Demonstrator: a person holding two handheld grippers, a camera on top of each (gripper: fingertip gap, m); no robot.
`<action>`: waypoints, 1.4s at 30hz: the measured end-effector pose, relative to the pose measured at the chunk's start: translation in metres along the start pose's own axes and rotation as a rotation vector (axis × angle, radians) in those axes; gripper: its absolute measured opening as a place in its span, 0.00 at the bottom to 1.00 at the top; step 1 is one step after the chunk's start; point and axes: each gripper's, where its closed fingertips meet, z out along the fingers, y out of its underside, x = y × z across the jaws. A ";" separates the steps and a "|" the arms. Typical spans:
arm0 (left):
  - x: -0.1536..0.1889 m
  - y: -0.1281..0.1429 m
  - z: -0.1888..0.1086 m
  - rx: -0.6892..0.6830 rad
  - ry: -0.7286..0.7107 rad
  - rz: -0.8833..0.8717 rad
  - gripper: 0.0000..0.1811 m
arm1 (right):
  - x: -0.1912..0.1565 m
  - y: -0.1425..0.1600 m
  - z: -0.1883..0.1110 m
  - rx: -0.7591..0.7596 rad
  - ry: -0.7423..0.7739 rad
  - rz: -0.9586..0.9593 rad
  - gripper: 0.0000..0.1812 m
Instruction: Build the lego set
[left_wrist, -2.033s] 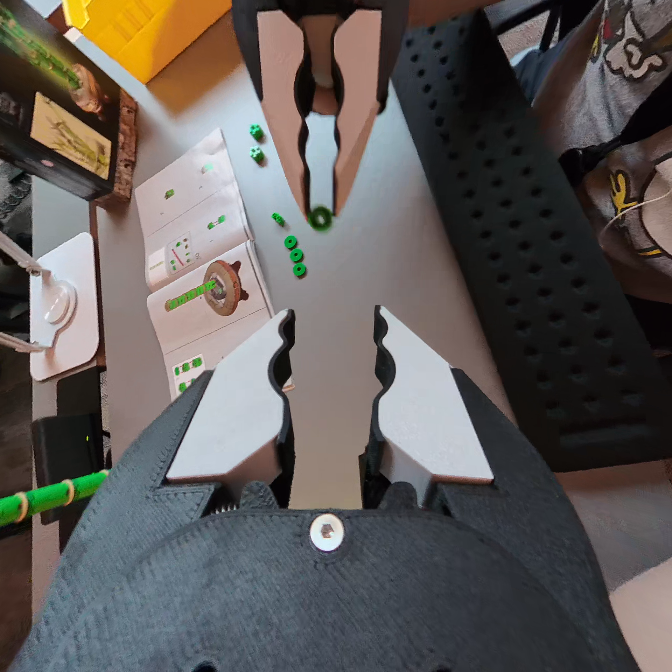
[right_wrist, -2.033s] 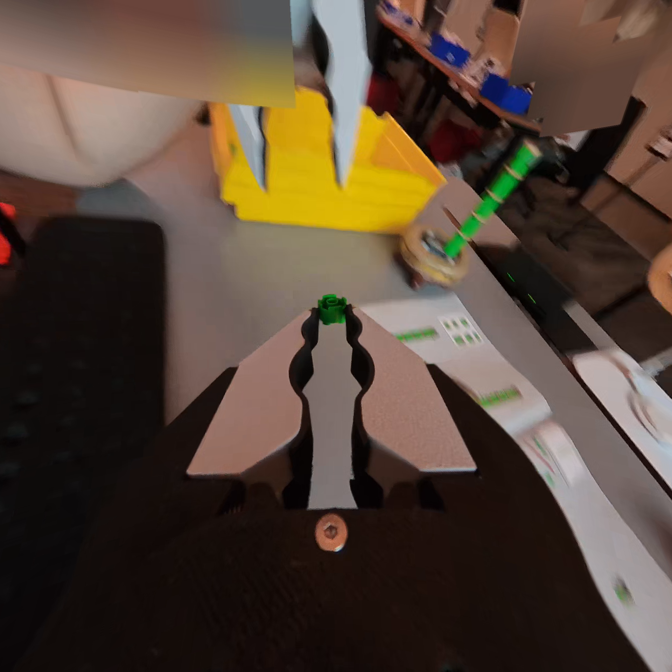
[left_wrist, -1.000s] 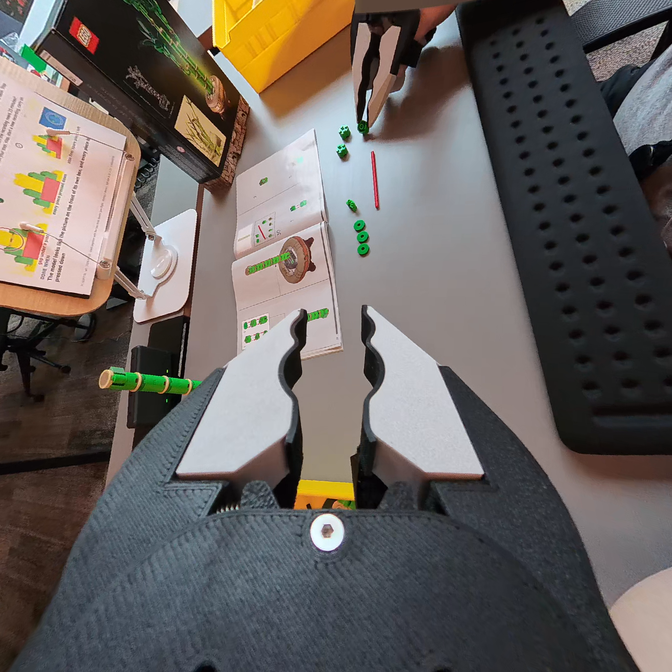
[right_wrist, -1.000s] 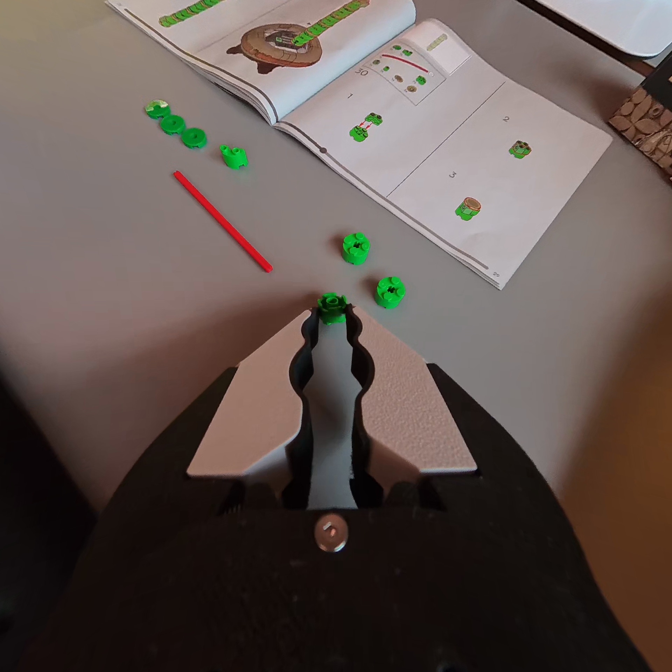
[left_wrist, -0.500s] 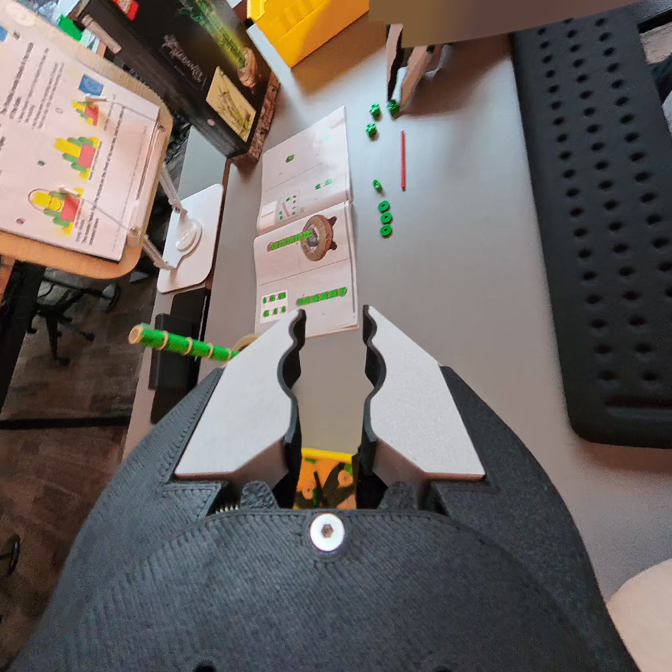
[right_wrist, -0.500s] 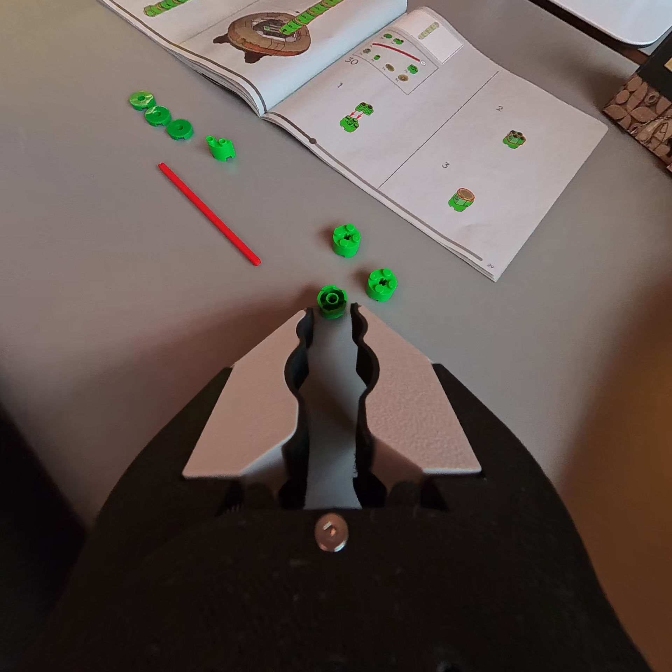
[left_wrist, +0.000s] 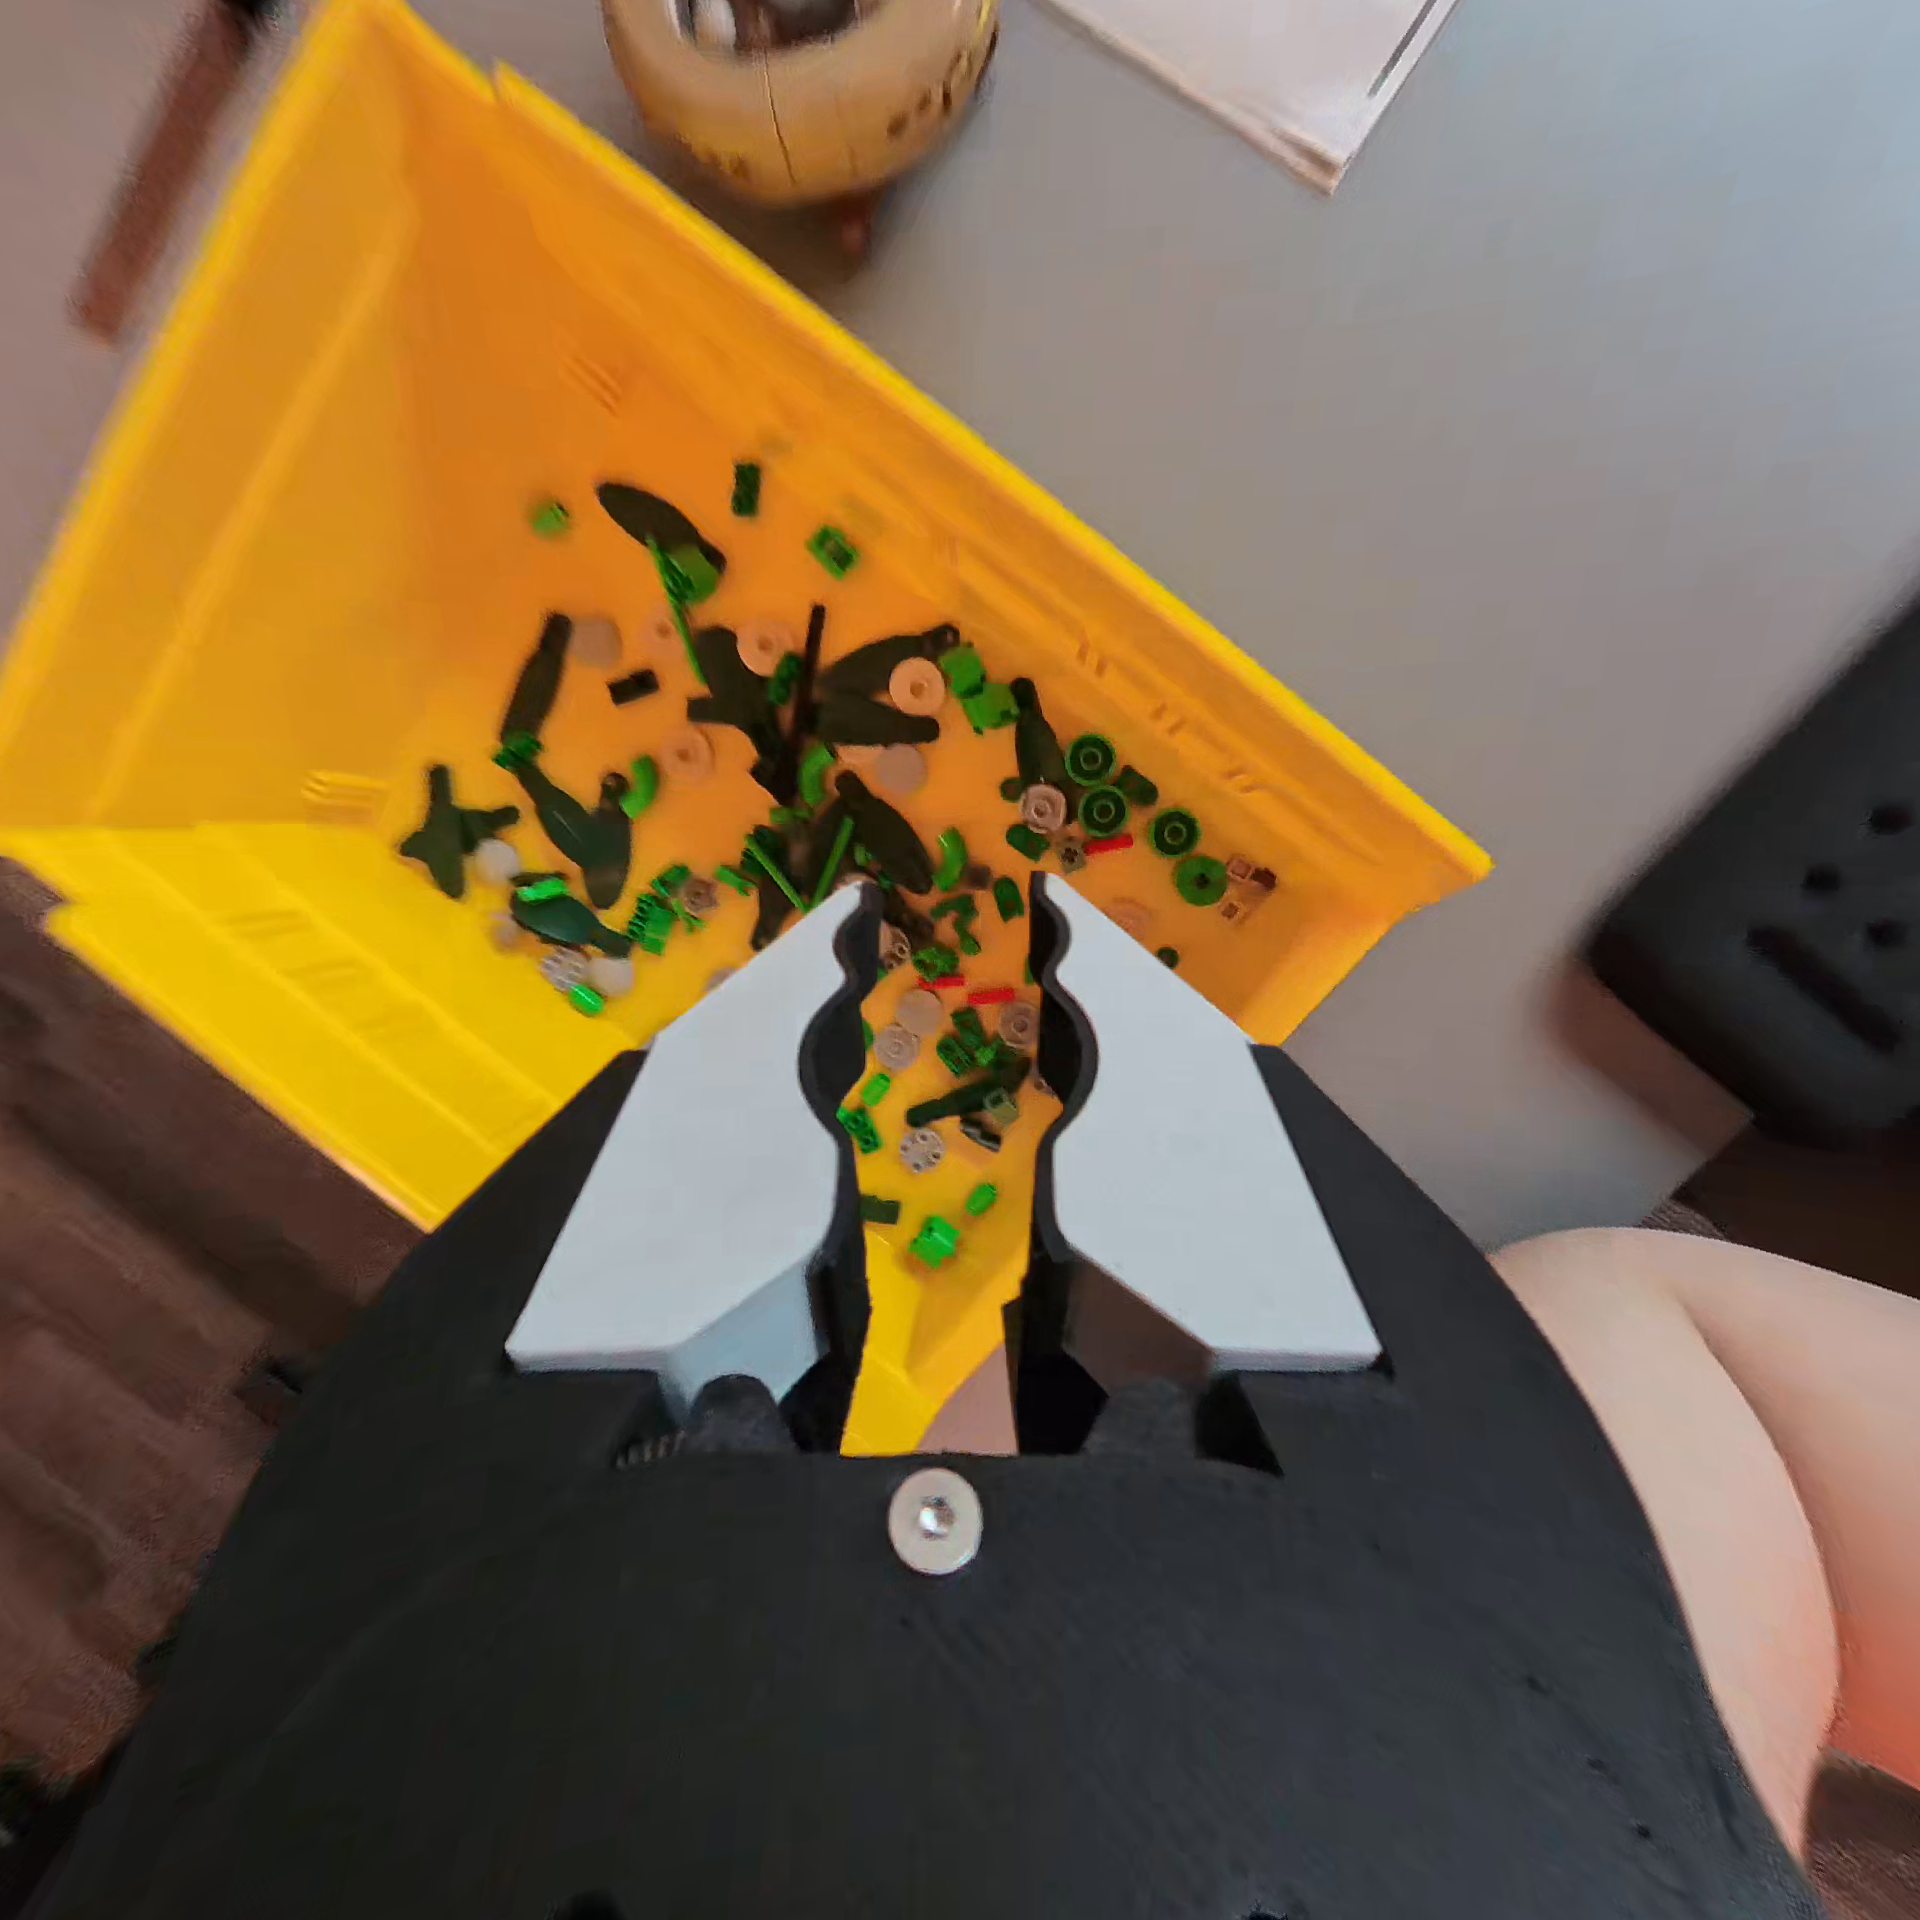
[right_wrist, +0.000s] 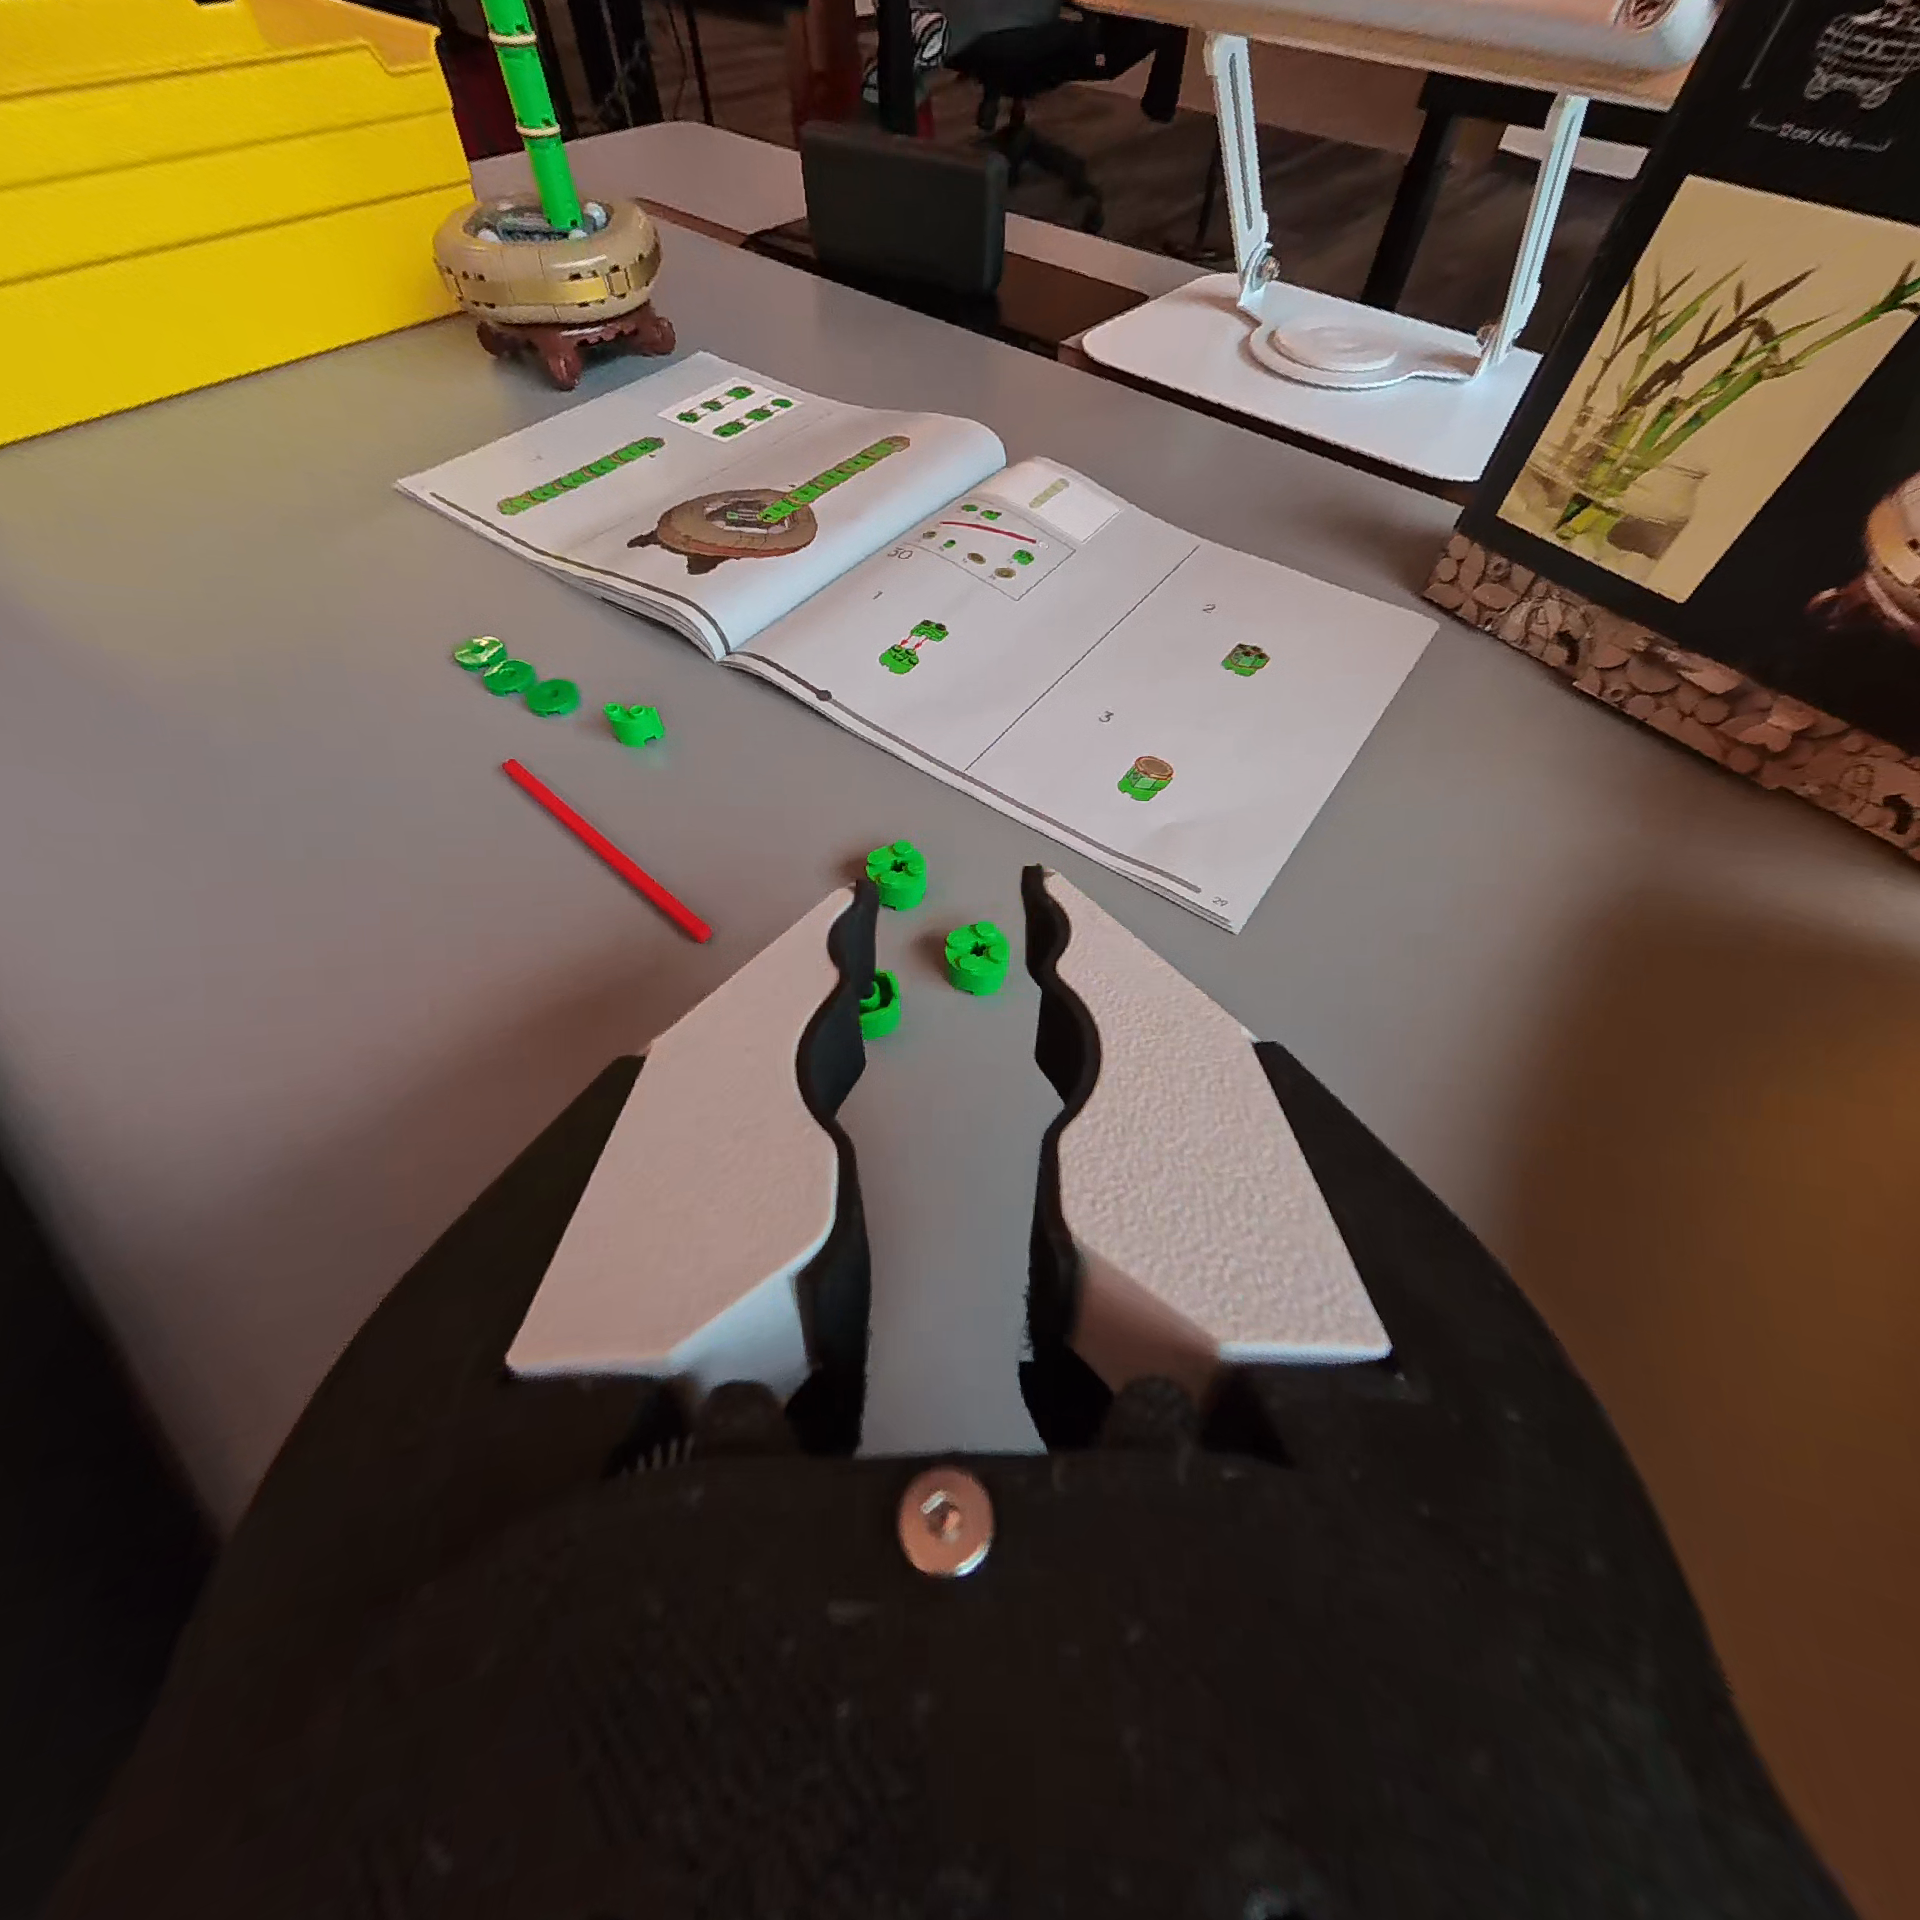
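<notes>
My left gripper (left_wrist: 951, 894) is open and empty, hovering over a yellow bin (left_wrist: 343, 436) that holds several loose green, dark and tan lego pieces (left_wrist: 894, 831). My right gripper (right_wrist: 943, 883) is open and empty just above the grey table (right_wrist: 260, 935). Three green round bricks lie at its tips: one (right_wrist: 879, 1004) beside the left finger, one (right_wrist: 977, 956) between the fingers, one (right_wrist: 896, 873) just ahead. A red rod (right_wrist: 605, 848), three flat green round plates (right_wrist: 514, 675) and a small green piece (right_wrist: 635, 721) lie to the left. The tan pot with a green stalk (right_wrist: 548, 249) stands far left.
An open instruction booklet (right_wrist: 935, 634) lies ahead of the right gripper. A black set box (right_wrist: 1725, 395) stands at the right, a white stand (right_wrist: 1320, 353) behind it. The yellow bin's wall (right_wrist: 208, 208) is at far left. The pot's base (left_wrist: 800, 94) and a black perforated mat (left_wrist: 1787, 914) border the bin. The left gripper's tips are roughly 55 cm from the right gripper's. To reach the pot's base (left_wrist: 800, 94) in a straight line is about 20 cm for my left fingers, about 45 cm for my right.
My right gripper let go of the green round brick, opened and pulled back, tilting up. My left gripper swung from looking along the table to down over the yellow bin.
</notes>
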 end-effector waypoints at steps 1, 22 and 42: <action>-0.001 0.006 0.008 -0.040 0.029 -0.022 0.16 | 0.001 0.001 0.000 -0.004 0.007 -0.006 0.16; 0.037 0.024 0.074 -0.242 0.532 -0.106 0.14 | 0.014 -0.005 -0.007 0.038 0.041 0.014 0.16; 0.045 0.026 0.089 -0.381 0.508 -0.120 0.13 | 0.015 -0.004 -0.011 0.034 0.052 0.006 0.15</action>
